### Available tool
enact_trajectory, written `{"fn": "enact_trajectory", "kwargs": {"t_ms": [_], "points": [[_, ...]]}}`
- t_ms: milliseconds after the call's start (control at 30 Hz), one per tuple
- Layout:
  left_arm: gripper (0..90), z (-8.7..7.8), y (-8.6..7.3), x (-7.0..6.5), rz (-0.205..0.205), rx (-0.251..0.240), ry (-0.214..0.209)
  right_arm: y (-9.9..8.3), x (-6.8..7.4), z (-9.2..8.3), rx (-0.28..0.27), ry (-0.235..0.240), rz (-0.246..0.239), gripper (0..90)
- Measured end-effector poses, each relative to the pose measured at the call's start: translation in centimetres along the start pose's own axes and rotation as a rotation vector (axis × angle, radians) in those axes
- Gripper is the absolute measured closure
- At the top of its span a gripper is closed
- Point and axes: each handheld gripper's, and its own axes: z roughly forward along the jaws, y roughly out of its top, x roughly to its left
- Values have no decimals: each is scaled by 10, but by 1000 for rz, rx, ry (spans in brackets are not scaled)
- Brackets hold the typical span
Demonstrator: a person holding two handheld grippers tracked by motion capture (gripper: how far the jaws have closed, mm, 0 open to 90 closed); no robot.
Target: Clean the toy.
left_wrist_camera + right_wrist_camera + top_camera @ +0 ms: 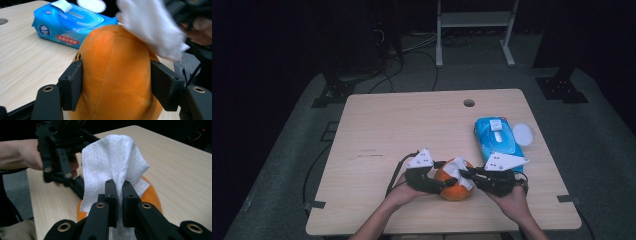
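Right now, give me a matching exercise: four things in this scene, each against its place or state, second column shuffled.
1. orange plush toy
2. white wipe
3. blue wipes pack
4. round white lid

a. pinched in the right gripper
b. by the table's right edge
c. clamped by the left gripper
d. lying flat, flap open

Pairs: 1-c, 2-a, 3-d, 4-b

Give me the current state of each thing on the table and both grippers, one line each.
orange plush toy: on the table, clamped at its sides by the left gripper.
white wipe: pinched in the right gripper, draped over the toy.
blue wipes pack: lying flat, lid flipped open.
left gripper: shut on the toy.
right gripper: shut on the wipe.
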Motion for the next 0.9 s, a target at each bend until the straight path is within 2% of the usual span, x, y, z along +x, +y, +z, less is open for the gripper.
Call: {"fn": "enact_trajectory", "kwargs": {"t_ms": [133, 167, 233, 300, 400, 500, 533, 567, 600, 633, 767, 800, 833, 867, 900], "points": [[297, 0, 0, -3, 38, 3, -39, -2, -11, -4, -14, -25, 42, 841], [280, 0, 1, -3, 37, 5, -47, -4, -14, -6, -13, -34, 52, 841], [267, 0, 1, -3, 33, 5, -55, -5, -17, -6, -12, -39, 58, 841], [296, 2, 1, -5, 49, 7, -36, -7, -19, -7, -4, -45, 72, 841], [321, 4, 1, -7, 49, 1, -12, -4, -13, -7, -2, -56, 43, 842], [323, 9, 2, -13, 51, -3, 6, 3, 4, -2, -10, -4, -3, 840], [322, 9, 2, -14, 52, -1, 6, 4, 9, 0, -6, 7, -23, 840], [321, 9, 2, -14, 52, -1, 6, 4, 9, 0, -6, 7, -23, 840], [322, 9, 1, -15, 59, 4, 5, 6, 17, 5, 8, 4, -54, 840], [322, 9, 1, -15, 60, 5, 0, 7, 17, 5, 12, -4, -61, 841], [324, 7, 1, -13, 54, 2, 0, 5, 2, -2, -1, -48, -28, 840], [324, 7, 1, -13, 54, 2, 0, 5, 2, -2, -1, -48, -28, 840], [323, 6, 2, -12, 43, 0, 7, 1, -9, -7, 3, -77, -9, 840], [323, 6, 2, -10, 36, -2, 10, 1, -9, -7, 3, -77, -9, 840], [323, 6, 2, -9, 35, -4, 14, -4, -14, -10, 6, -87, 12, 841]]}}
